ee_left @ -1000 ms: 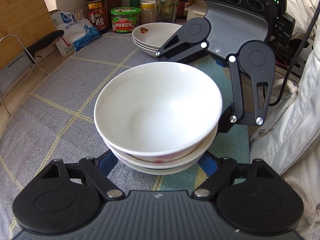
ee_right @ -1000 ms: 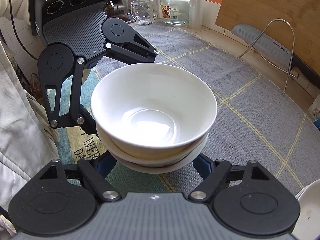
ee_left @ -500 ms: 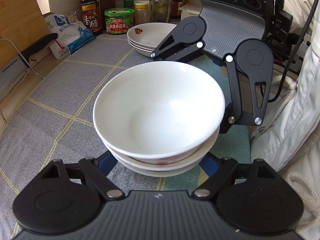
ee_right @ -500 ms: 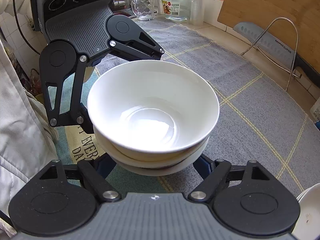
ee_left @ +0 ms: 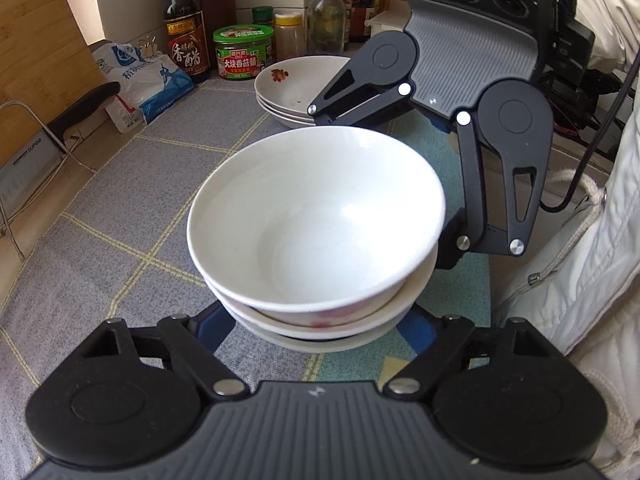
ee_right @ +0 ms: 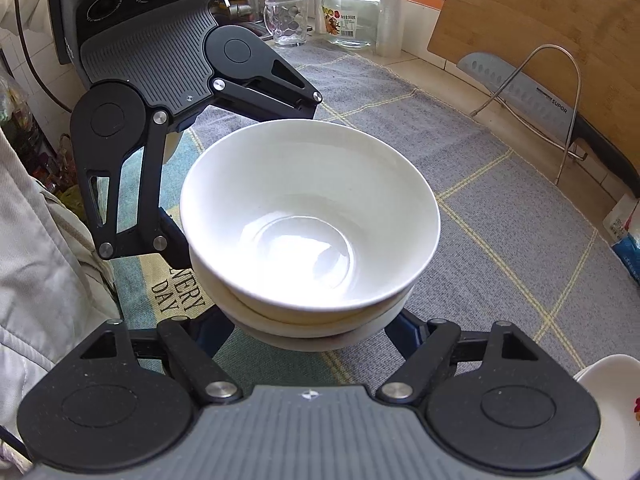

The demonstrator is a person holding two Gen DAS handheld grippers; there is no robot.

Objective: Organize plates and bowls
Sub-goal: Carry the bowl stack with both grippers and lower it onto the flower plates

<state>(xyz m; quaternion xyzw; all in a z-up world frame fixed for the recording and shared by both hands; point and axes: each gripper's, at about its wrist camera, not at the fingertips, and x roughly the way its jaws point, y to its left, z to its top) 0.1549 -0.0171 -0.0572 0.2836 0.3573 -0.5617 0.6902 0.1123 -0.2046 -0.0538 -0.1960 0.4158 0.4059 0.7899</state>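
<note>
A stack of white bowls [ee_left: 316, 224] fills the middle of both views [ee_right: 308, 220]. It is held between my two grippers, which face each other across it. My left gripper [ee_left: 316, 330] has its blue fingers spread around the lowest bowl. My right gripper [ee_right: 310, 330] does the same from the opposite side. The fingertips are hidden under the bowls. Whether the stack touches the grey checked mat [ee_left: 120, 208] cannot be told. A stack of white plates [ee_left: 296, 92] with a red flower mark sits on the mat behind the bowls, and its edge shows in the right wrist view [ee_right: 612, 408].
Sauce bottles and jars [ee_left: 240, 52] and a blue-white bag [ee_left: 144, 80] line the far edge. A wooden cutting board [ee_right: 552, 32], a cleaver [ee_right: 528, 96] on a wire rack, a glass mug [ee_right: 286, 20] and a jar [ee_right: 352, 12] stand by the wall. The person's white jacket [ee_left: 580, 280] is close by.
Both grippers have carried the bowl stack toward the plates and bottles, which now look closer. The grip on the stack is unchanged.
</note>
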